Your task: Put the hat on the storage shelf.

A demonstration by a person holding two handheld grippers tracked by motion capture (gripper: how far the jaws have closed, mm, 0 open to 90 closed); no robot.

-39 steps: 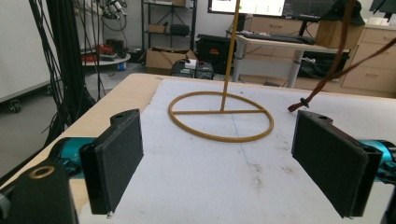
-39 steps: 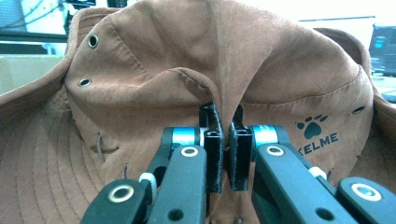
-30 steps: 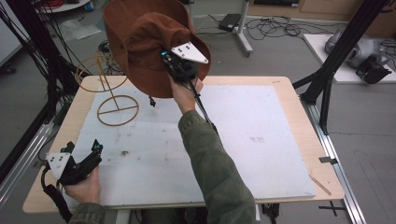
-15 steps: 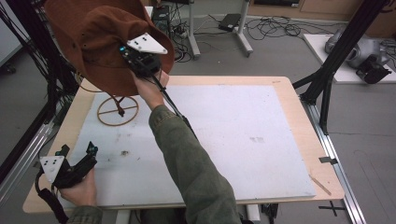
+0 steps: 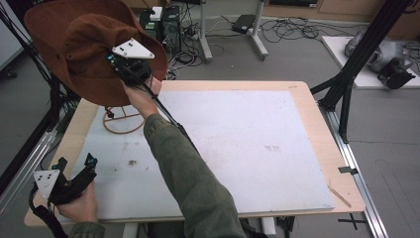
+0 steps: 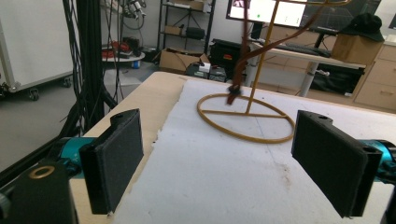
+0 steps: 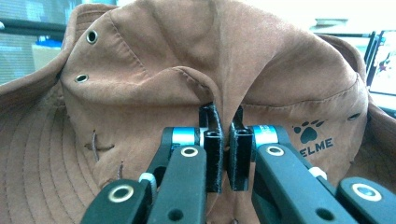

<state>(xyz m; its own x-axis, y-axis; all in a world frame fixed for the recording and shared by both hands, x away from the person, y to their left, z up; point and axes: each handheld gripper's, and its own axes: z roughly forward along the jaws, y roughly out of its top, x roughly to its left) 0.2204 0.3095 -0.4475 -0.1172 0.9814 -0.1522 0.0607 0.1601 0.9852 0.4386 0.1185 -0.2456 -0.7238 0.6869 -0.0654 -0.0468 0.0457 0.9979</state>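
A brown brimmed hat hangs in the air above the table's far left corner, pinched by its crown in my right gripper. In the right gripper view the two black pads squeeze a fold of the hat tight between them. Under it stands a thin gold wire stand with a ring base; its post rises from the ring in the left gripper view, with a brown cord dangling beside it. My left gripper rests at the near left corner, open, nothing between its pads.
The wooden table carries a large white sheet. Black frame legs stand at the left and right sides. Cables and equipment lie on the floor beyond the far edge. A small dark stain marks the sheet.
My right gripper has carried the hat leftward, from over the table's far middle to above the wire stand. The left gripper has stayed in place.
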